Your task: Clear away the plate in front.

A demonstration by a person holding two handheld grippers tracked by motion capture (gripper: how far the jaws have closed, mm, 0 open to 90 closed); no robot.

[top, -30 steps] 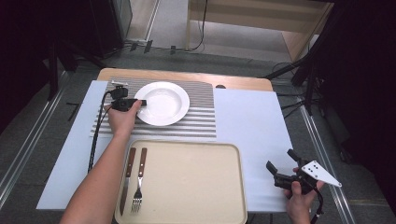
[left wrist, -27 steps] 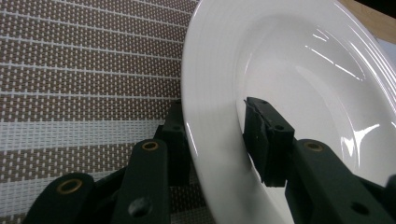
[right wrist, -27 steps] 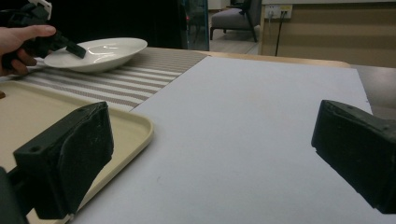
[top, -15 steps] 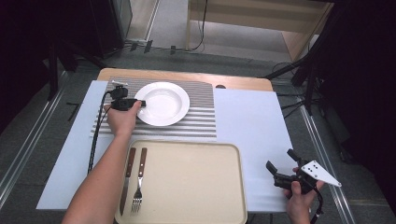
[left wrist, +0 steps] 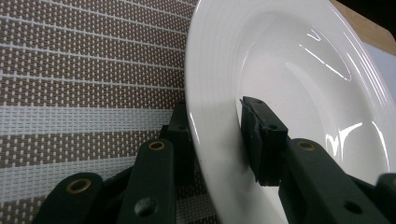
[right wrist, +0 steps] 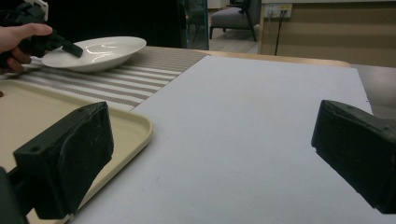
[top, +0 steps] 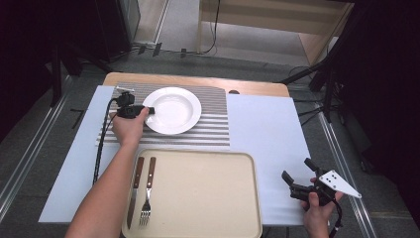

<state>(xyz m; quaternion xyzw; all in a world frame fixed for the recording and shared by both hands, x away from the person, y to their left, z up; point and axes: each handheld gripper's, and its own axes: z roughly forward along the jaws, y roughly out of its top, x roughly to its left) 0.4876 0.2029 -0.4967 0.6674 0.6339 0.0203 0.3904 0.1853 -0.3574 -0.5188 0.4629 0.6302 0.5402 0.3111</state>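
- The left tongs (left wrist: 217, 140) have been closing on the rim of the round white plate (top: 172, 110), one jaw under, one inside.
- The plate lies on the striped mat (top: 213, 129), not lifted yet.
- The right tongs (top: 297, 179) wait spread wide, far off.

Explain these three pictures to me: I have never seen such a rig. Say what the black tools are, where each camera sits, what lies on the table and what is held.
A person holds a two-jaw gripper in each hand. One camera looks down from above; the other two ride on the grippers and look along their jaws.

On the table lie a striped mat with a white plate on it, and nearer the person a tray with a knife and fork.

The left gripper has its jaws around the plate's rim, one under, one inside, and they have just been closing. Whether they already pinch it I cannot tell. The right gripper is open, holding nothing, at the table's right edge.
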